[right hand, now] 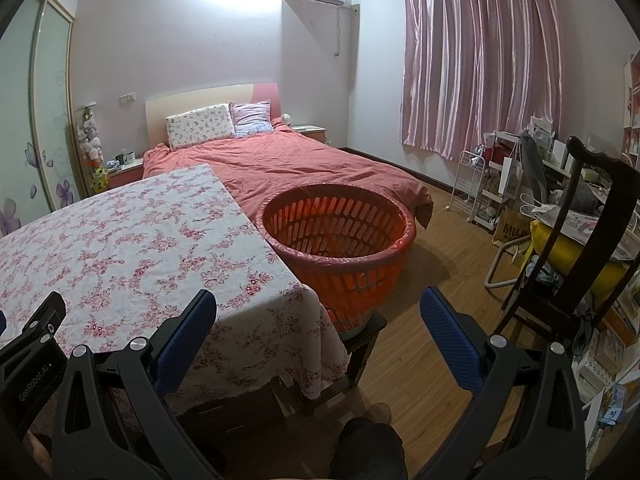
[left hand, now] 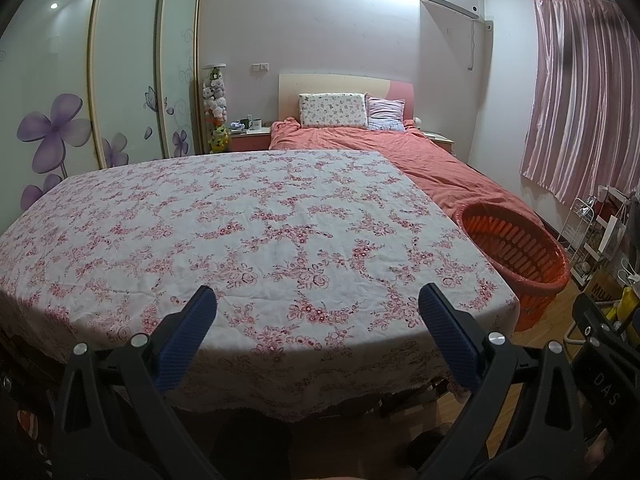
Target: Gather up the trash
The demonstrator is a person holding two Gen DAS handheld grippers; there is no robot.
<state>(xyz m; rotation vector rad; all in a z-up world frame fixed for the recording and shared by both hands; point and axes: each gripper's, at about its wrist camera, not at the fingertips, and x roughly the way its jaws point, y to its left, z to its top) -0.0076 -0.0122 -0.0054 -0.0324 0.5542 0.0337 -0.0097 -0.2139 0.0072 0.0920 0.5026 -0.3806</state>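
Both grippers parted and empty; no trash in sight on the bench.

The left gripper (left hand: 318, 300) and right gripper (right hand: 318, 304) hang with blue-padded fingers (left hand: 188, 336) released over the near edge of one bench under a pink-flowered white cloth (left hand: 248, 232). Judged best: scan first, then carry finds to the one round orange slatted plastic basket (right hand: 340, 240) just beside the bench, before the one red-quilted bed (right hand: 304, 164). Trash pieces counted: none.

One orange laundry basket (right hand: 336, 236), one floral-clothed tabletop (left hand: 240, 232), one bed (right hand: 288, 168), two pillows (right hand: 202, 125), one curtain (right hand: 480, 60), two mugs (left hand: 253, 123).
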